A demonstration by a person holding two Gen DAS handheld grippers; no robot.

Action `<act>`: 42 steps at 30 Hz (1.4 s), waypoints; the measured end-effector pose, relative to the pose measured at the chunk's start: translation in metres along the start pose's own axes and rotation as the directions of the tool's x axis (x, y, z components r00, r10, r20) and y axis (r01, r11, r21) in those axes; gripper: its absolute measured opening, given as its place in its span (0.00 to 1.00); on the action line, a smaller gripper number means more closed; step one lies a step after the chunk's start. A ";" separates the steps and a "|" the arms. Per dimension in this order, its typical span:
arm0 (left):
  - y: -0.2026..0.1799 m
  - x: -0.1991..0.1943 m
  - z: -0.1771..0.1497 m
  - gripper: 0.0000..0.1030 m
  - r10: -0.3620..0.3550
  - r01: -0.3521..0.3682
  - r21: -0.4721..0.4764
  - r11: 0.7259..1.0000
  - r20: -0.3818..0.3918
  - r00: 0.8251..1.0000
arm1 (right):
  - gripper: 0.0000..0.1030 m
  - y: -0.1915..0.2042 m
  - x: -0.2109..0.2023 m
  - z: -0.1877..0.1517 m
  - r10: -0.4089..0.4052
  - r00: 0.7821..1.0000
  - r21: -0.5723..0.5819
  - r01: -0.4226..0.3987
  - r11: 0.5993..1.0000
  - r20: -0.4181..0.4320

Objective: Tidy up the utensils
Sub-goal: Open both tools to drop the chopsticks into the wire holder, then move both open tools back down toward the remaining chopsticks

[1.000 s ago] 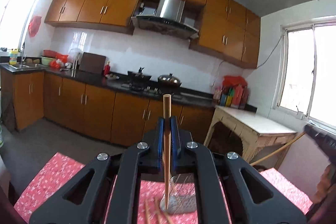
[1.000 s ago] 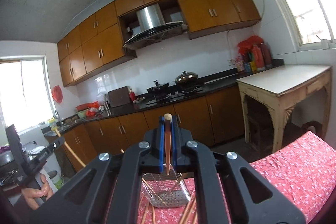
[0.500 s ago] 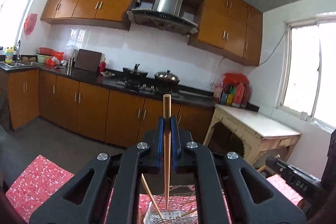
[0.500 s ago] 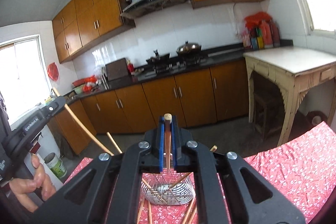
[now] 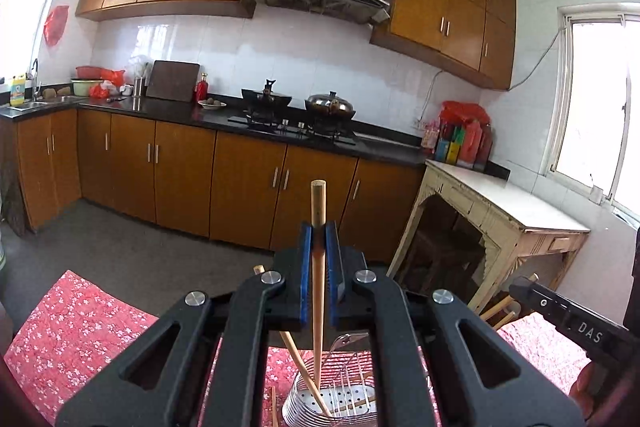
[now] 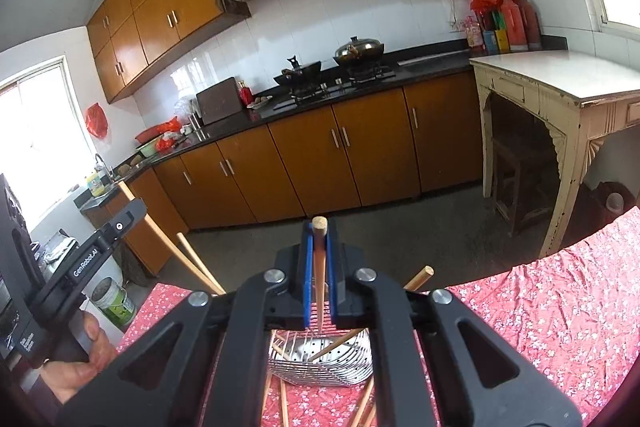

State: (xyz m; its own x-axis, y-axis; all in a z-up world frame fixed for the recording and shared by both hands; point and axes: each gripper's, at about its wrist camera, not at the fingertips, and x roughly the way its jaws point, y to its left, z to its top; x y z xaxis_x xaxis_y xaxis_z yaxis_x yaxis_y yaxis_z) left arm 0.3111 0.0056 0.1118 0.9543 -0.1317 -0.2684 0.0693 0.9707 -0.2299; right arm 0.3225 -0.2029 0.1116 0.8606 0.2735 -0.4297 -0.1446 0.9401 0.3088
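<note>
Two chopsticks are clamped upright, one in the left gripper (image 5: pixel 319 247) and one in the right gripper (image 6: pixel 319 247), both over the wire basket (image 6: pixel 320 359) on the red cloth (image 6: pixel 540 307); crowded tips risk colliding or catching wires, deflecting either stick outside.

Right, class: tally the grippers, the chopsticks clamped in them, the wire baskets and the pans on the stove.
Grippers: 2 (left gripper, right gripper)
Clamped chopsticks: 2 (left chopstick, right chopstick)
Wire basket: 1
Pans: 2 (wok, lidded pot)
Total: 7
</note>
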 end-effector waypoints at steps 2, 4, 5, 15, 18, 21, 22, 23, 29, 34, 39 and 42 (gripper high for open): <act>0.000 0.002 -0.001 0.06 -0.008 0.008 0.001 1.000 -0.011 1.000 | 0.07 0.000 0.000 -0.002 -0.007 1.000 -0.001 0.007 1.000 0.007; -0.001 0.004 -0.002 0.06 -0.011 0.011 0.003 1.000 -0.016 1.000 | 0.07 -0.002 0.000 -0.002 -0.004 1.000 0.008 0.004 1.000 0.005; -0.001 0.004 -0.002 0.06 -0.014 0.014 0.002 1.000 -0.018 1.000 | 0.07 -0.003 -0.001 -0.002 -0.005 1.000 0.011 0.005 1.000 0.004; 0.013 -0.006 0.014 0.41 0.023 -0.023 -0.021 1.000 -0.026 0.999 | 0.49 -0.012 -0.021 0.001 -0.113 0.990 0.025 0.112 0.993 0.085; 0.028 -0.022 0.017 0.57 0.035 -0.036 -0.044 0.998 -0.017 0.999 | 0.65 -0.022 -0.034 0.001 -0.160 0.981 0.038 0.156 0.987 0.106; 0.042 -0.038 0.017 0.66 0.096 -0.096 -0.026 0.995 -0.003 0.995 | 0.78 -0.035 -0.048 -0.003 -0.230 0.966 0.044 0.226 0.973 0.117; 0.049 -0.042 0.016 0.67 0.117 -0.117 -0.026 0.993 -0.003 0.993 | 0.80 -0.040 -0.051 -0.004 -0.245 0.962 0.051 0.241 0.969 0.119; 0.061 -0.048 0.013 0.71 0.145 -0.146 -0.036 0.989 -0.015 0.989 | 0.80 -0.047 -0.056 -0.008 -0.260 0.958 0.059 0.255 0.965 0.119; 0.120 -0.056 -0.020 0.94 0.338 -0.345 -0.026 0.938 -0.155 0.929 | 0.82 -0.091 -0.056 -0.050 -0.346 0.937 0.098 0.348 0.932 -0.042; 0.149 -0.065 -0.063 0.98 0.387 -0.402 -0.010 0.916 -0.251 0.887 | 0.95 -0.096 -0.044 -0.117 -0.444 0.882 -0.018 0.447 0.894 -0.156; 0.147 -0.071 -0.122 0.98 0.412 -0.398 0.119 0.909 -0.381 0.827 | 0.96 -0.081 -0.038 -0.183 -0.410 0.885 -0.112 0.394 0.912 -0.223; 0.139 -0.086 -0.152 0.98 0.256 -0.252 0.065 0.965 -0.417 0.872 | 0.94 -0.071 -0.035 -0.210 -0.357 0.894 -0.133 0.333 0.934 -0.271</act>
State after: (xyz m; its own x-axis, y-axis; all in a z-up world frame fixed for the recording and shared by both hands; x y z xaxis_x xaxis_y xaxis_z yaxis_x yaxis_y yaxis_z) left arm 0.1940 0.1213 -0.0396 0.7289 0.0500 -0.6828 -0.1550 0.9835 -0.0935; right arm 0.1999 -0.2364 -0.0738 0.6887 -0.0363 -0.7242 0.0865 0.9957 0.0323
